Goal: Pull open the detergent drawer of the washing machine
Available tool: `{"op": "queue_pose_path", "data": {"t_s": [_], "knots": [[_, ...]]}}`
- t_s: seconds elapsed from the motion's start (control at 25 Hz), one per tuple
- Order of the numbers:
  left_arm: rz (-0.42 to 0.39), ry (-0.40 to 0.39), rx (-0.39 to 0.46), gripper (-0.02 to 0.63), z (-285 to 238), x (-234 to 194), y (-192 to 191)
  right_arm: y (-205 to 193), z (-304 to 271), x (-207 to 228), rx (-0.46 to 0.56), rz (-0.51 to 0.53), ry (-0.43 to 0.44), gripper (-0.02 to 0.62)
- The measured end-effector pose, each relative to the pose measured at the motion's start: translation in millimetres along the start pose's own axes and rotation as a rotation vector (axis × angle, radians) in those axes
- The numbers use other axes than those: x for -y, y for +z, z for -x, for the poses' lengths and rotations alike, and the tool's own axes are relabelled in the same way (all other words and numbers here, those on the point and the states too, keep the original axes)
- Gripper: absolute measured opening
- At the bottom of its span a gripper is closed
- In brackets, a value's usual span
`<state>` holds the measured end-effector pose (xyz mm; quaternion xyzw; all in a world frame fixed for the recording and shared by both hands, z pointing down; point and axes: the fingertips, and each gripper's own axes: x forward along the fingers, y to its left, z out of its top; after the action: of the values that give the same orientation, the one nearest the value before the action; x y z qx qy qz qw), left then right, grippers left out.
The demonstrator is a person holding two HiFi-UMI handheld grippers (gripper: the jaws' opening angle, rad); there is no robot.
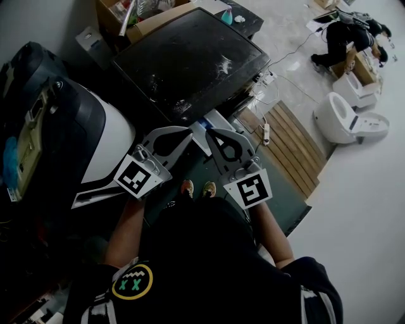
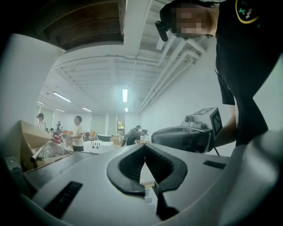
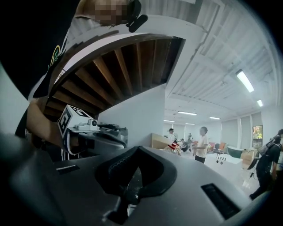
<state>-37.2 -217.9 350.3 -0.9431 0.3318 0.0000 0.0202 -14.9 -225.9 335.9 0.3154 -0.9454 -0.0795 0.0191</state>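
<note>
In the head view a dark, dusty-topped machine (image 1: 190, 57) stands in front of me; I cannot make out its detergent drawer. My left gripper (image 1: 187, 131) and right gripper (image 1: 210, 133) are held side by side just below the machine's near edge, tips close together and touching nothing. In the left gripper view, the left gripper (image 2: 143, 146) has its jaws meeting at the tip with nothing between them. My right gripper (image 3: 138, 149) is shut and empty too. Both point level into the room, and each shows in the other's view: right gripper (image 2: 194, 132), left gripper (image 3: 95, 132).
A black and white rounded object (image 1: 95, 133) lies at the left. Wooden slats (image 1: 291, 145) and a power strip (image 1: 266, 131) lie on the floor to the right, with white toilets (image 1: 345, 117) beyond. A cardboard box (image 1: 139, 16) stands behind the machine. A person (image 1: 345, 38) crouches at the top right.
</note>
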Motion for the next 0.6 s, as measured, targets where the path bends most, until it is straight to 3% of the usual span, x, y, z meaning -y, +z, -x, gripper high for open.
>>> {"op": "queue_pose_path", "data": {"t_s": [0.6], "knots": [[-0.033, 0.002, 0.018, 0.019, -2, -10, 13, 8, -4, 8, 0.017, 0.04, -0.017, 0.02]]}}
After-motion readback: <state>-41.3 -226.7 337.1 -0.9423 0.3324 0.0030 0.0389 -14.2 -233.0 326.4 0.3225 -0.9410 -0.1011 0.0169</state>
